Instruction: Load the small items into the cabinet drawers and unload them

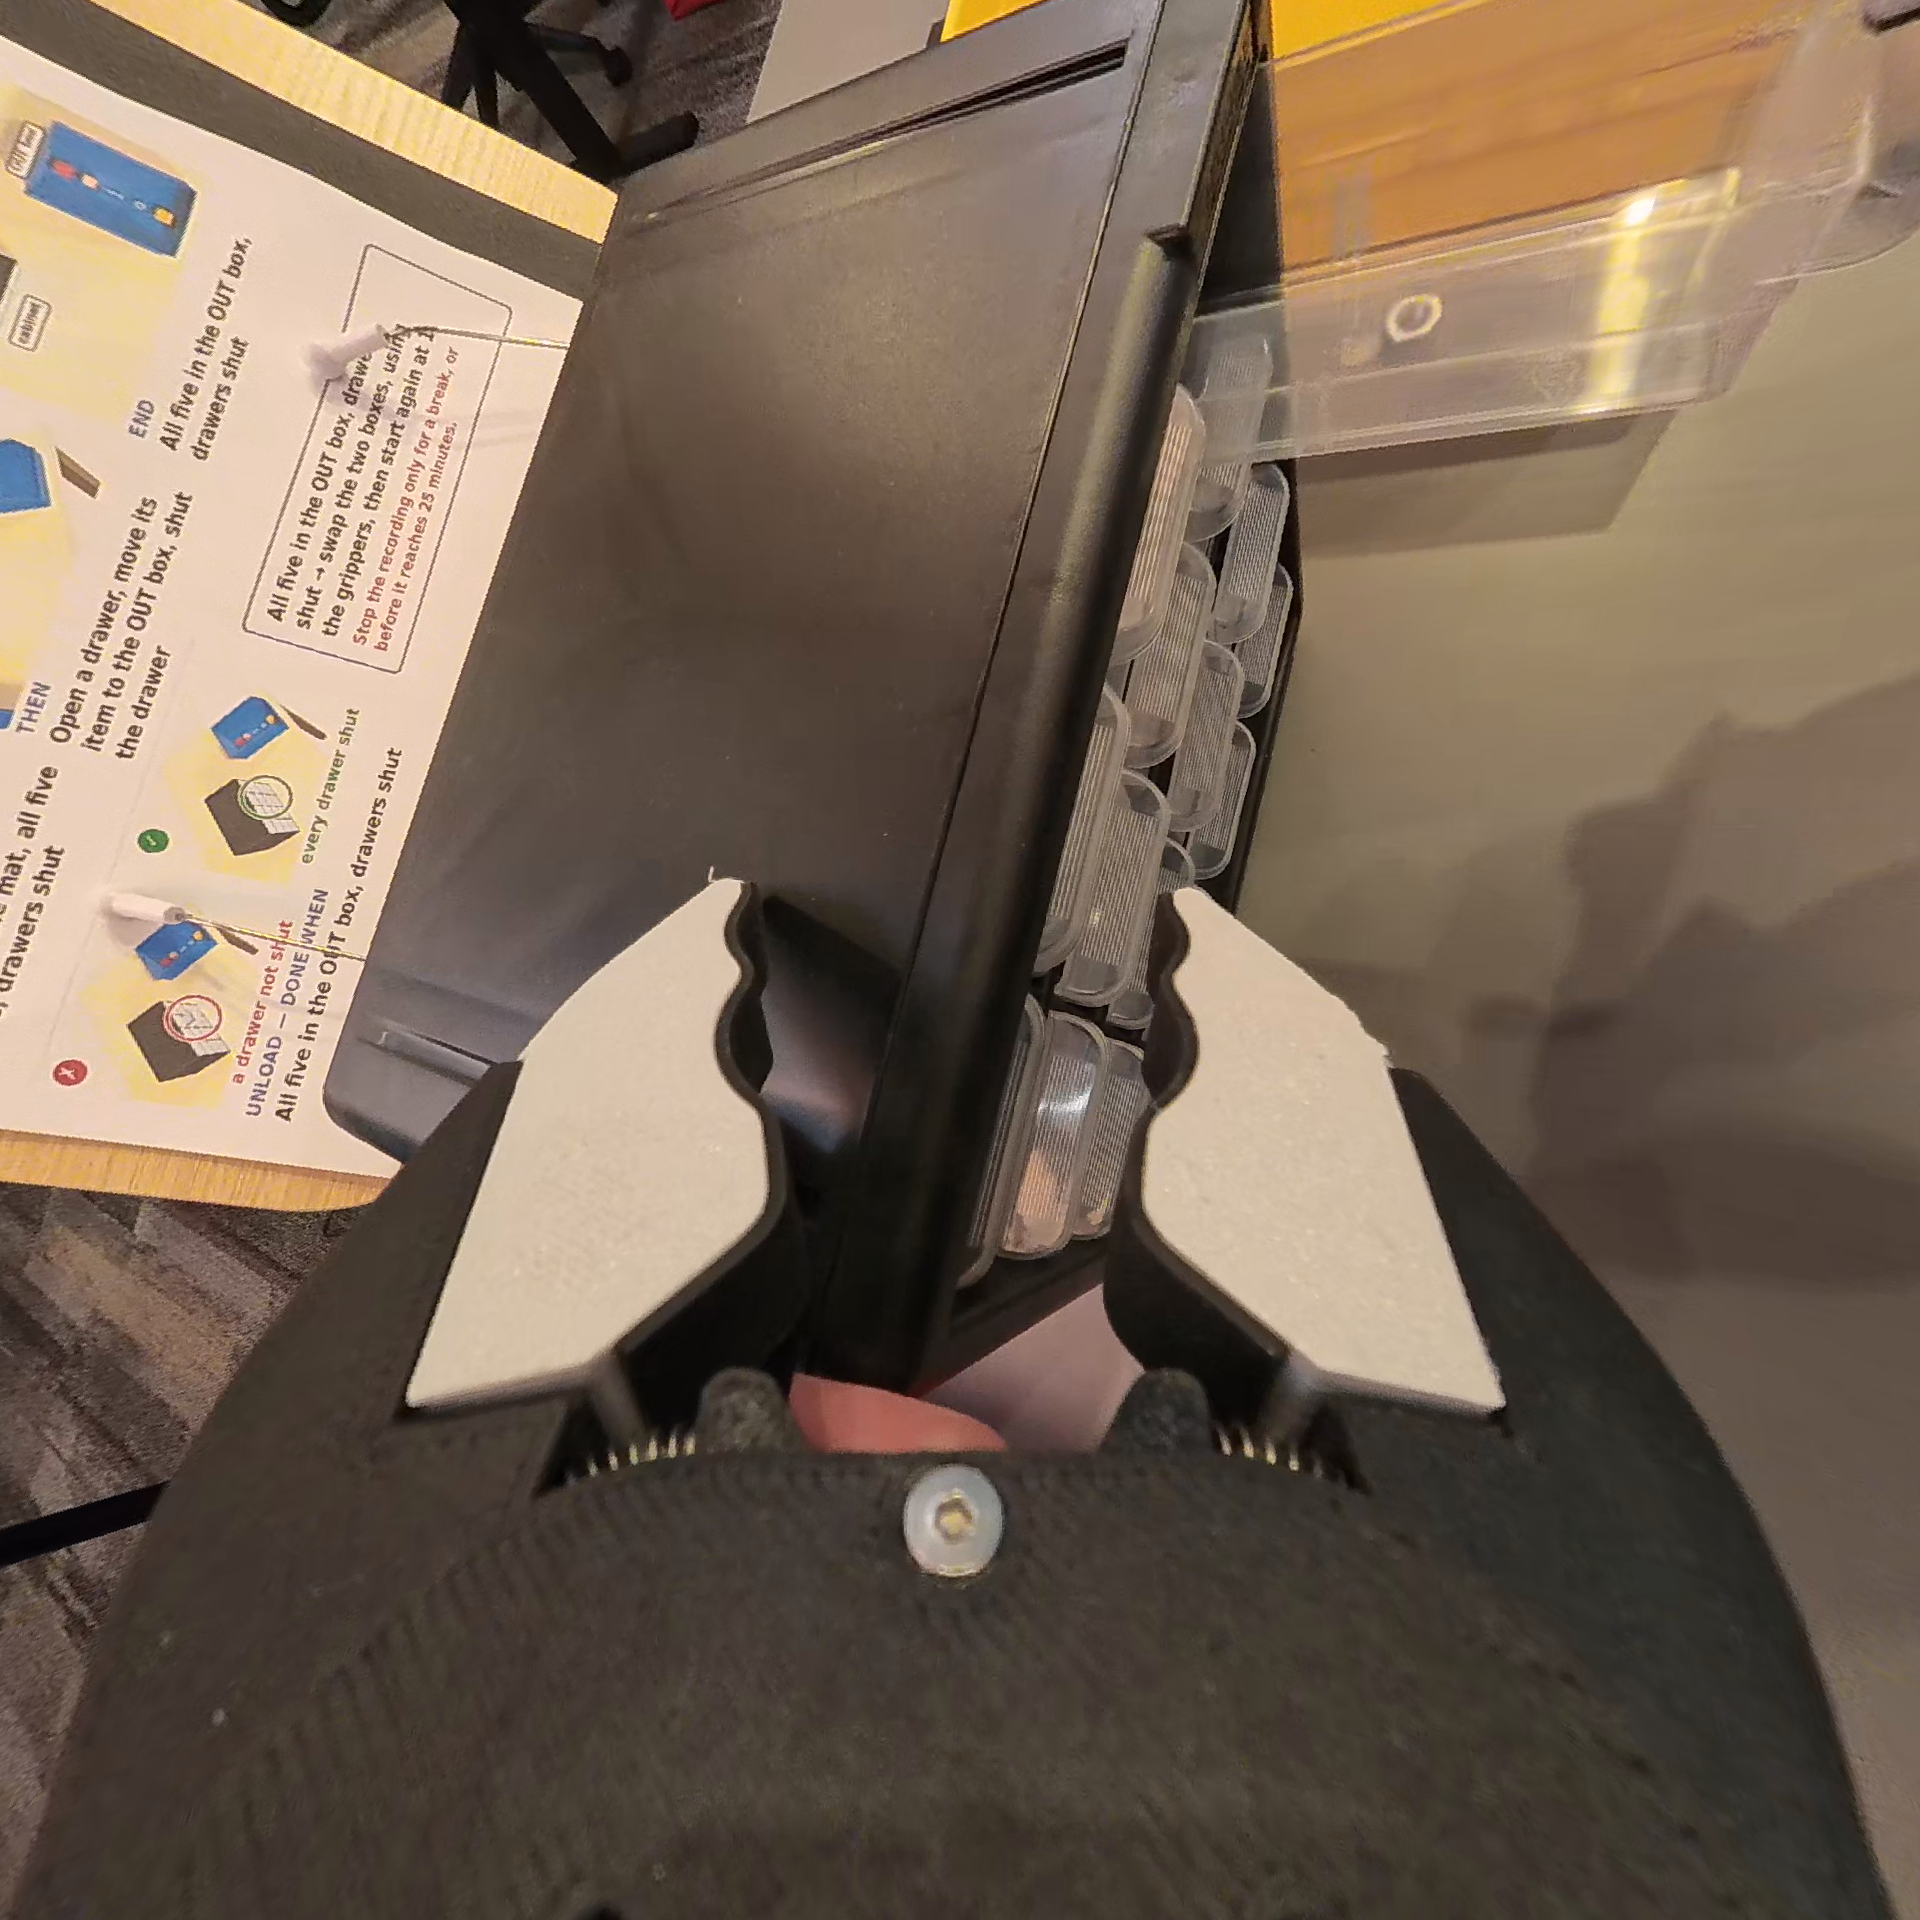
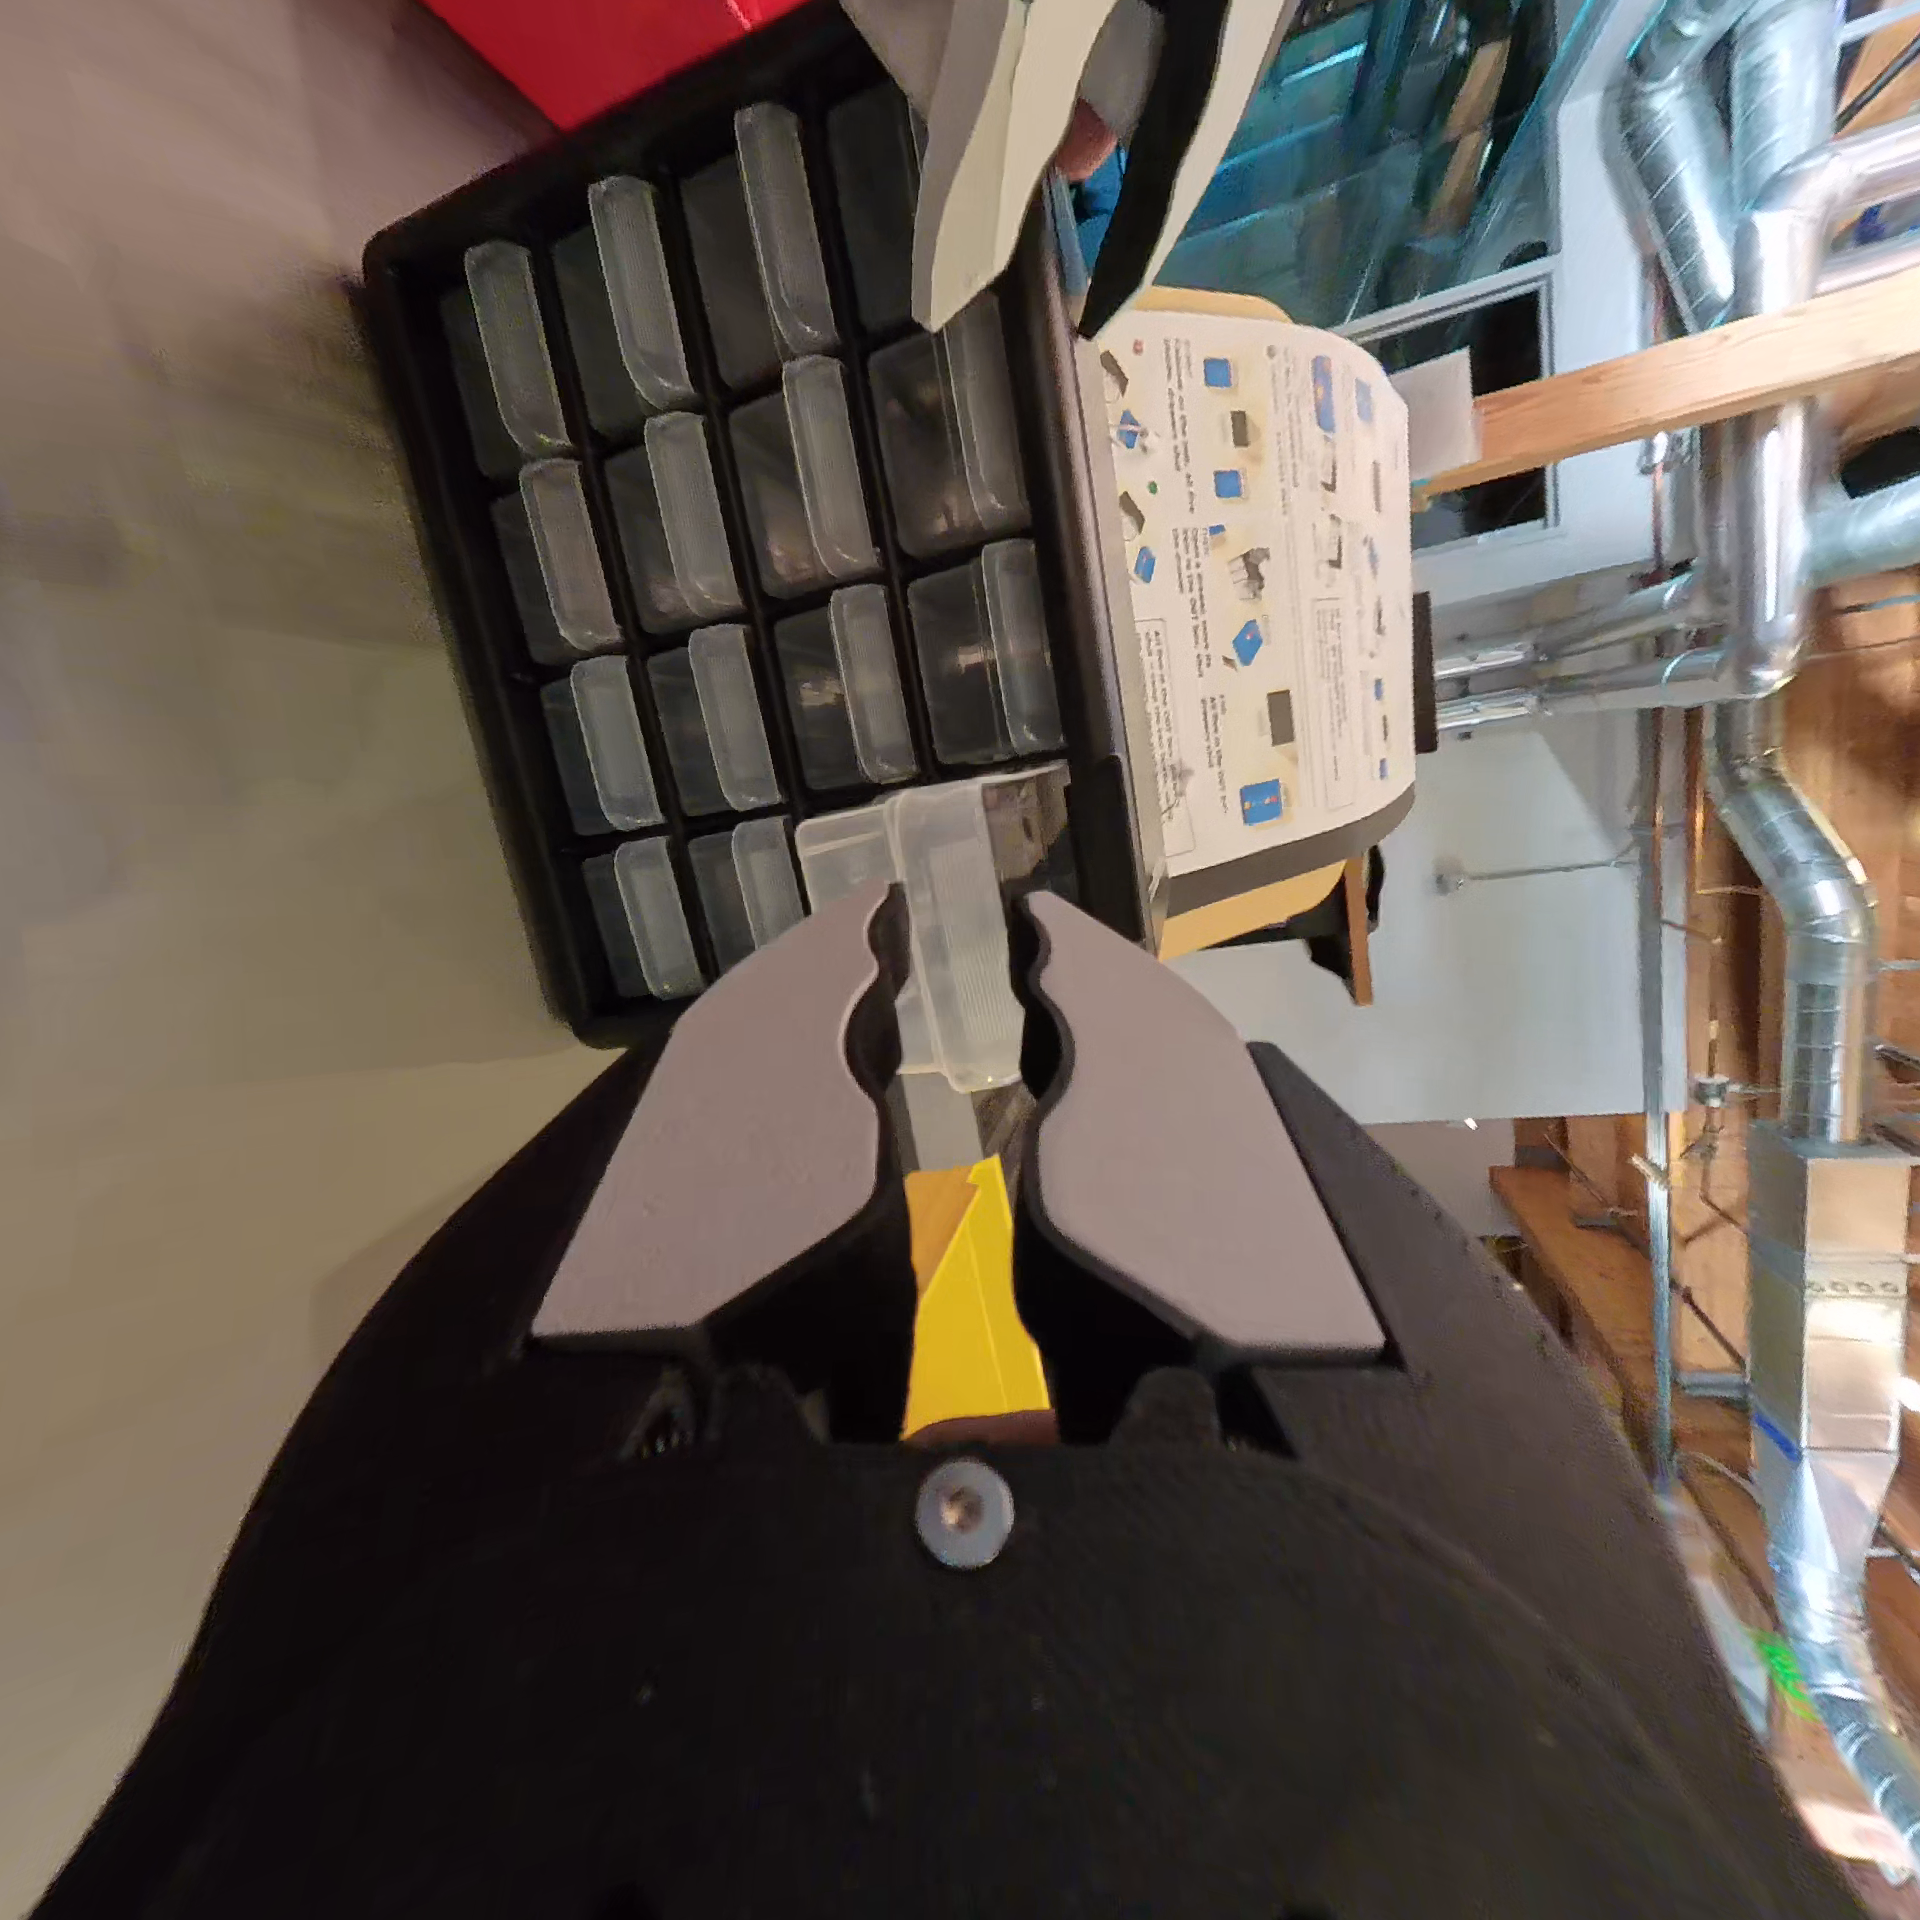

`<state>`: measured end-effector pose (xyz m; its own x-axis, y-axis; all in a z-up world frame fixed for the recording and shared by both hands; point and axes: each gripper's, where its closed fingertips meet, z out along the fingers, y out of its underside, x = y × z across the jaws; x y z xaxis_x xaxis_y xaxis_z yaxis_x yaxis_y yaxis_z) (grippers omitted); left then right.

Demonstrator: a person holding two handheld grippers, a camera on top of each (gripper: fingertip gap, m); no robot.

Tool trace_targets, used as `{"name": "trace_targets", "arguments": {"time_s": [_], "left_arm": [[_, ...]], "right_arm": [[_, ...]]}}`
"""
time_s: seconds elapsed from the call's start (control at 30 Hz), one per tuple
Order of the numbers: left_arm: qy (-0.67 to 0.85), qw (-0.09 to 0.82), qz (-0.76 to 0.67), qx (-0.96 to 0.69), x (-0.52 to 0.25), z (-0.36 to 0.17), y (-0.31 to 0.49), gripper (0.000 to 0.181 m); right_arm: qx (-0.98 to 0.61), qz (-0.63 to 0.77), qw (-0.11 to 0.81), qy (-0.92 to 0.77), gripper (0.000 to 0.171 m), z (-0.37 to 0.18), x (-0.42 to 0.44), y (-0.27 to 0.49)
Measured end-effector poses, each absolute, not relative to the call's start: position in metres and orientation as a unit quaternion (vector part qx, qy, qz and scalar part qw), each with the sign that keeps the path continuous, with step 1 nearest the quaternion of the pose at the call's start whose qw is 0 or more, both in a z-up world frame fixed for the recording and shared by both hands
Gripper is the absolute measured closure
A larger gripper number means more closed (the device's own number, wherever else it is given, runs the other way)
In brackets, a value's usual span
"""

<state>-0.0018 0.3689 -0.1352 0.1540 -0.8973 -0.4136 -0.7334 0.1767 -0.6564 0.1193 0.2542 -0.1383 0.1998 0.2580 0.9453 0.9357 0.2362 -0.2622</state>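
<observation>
Right wrist: drawer point(image 2: 951, 935) lengthwise toward tongs point(image 2: 956, 925)

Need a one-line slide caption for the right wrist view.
Right gripper straddles the handle of a clear drawer pulled partway out of the black cabinet; left gripper braces the cabinet's far edge.

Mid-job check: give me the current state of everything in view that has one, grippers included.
Left gripper: open, straddling the cabinet's top front edge.
Right gripper: jaws around the pulled-out drawer's handle, grip unclear.
Pulled-out drawer: partly open, clear plastic.
Other drawers: shut.
Cabinet: upright on the table.
Instruction sheet: lying flat.
</observation>
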Motion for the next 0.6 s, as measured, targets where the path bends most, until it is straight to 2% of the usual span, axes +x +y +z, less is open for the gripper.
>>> {"name": "trace_targets", "arguments": {"time_s": [0.1, 0.3, 0.6], "left_arm": [[0.643, 0.418, -0.098, -0.634, -0.002, -0.135, 0.369, 0.110], [0.642, 0.417, -0.101, -0.635, -0.002, -0.135, 0.369, 0.110], [0.641, 0.415, -0.101, -0.638, -0.002, -0.135, 0.368, 0.109]], "right_arm": [[-0.563, -0.259, 0.546, -0.564, 0.147, -0.141, 0.120, 0.246], [-0.636, -0.080, 0.526, -0.559, 0.149, -0.114, 0.117, 0.242], [-0.726, 0.015, 0.312, -0.613, 0.150, -0.142, 0.128, 0.289]]}}
